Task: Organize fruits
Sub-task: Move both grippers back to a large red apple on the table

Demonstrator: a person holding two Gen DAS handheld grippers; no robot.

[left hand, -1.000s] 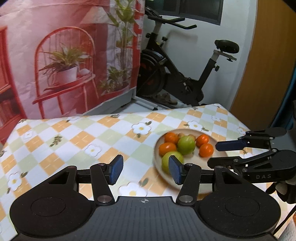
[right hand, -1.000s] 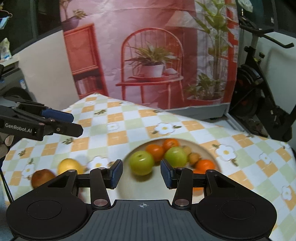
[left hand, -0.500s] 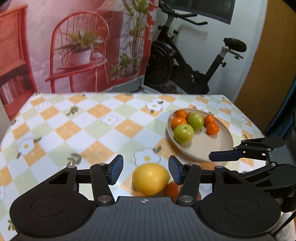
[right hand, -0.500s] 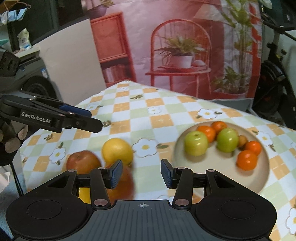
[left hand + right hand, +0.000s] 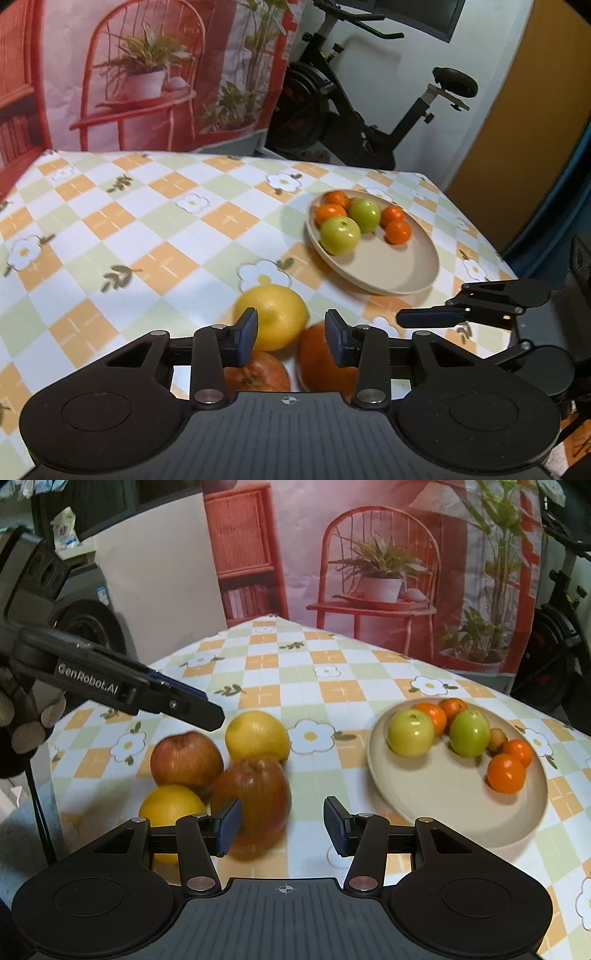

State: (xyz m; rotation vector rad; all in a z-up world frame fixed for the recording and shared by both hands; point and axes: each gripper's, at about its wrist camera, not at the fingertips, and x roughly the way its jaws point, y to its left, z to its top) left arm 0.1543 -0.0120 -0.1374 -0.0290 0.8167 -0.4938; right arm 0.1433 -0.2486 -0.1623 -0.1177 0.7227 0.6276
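Observation:
A beige plate (image 5: 443, 797) (image 5: 402, 269) holds two green apples (image 5: 410, 733), several small oranges (image 5: 506, 773) and a small brown fruit. Left of it on the cloth lie a yellow fruit (image 5: 257, 736) (image 5: 273, 317), two red apples (image 5: 186, 758) (image 5: 251, 794) and another yellow fruit (image 5: 171, 806). My left gripper (image 5: 291, 338) is open above the yellow fruit, with the red apples (image 5: 258, 373) (image 5: 317, 358) just under it. My right gripper (image 5: 282, 825) is open, the nearer red apple by its left finger. Each gripper shows in the other's view (image 5: 184, 705) (image 5: 432, 317).
The table (image 5: 110, 236) has a checked floral cloth; its edges fall away at left and right. An exercise bike (image 5: 354, 118) stands behind it, beside a printed backdrop with a red chair. A white panel and a dark machine (image 5: 85, 627) stand at the left.
Both grippers have swung from the plate toward the loose fruit at the left and come lower over it. Both stay open and empty.

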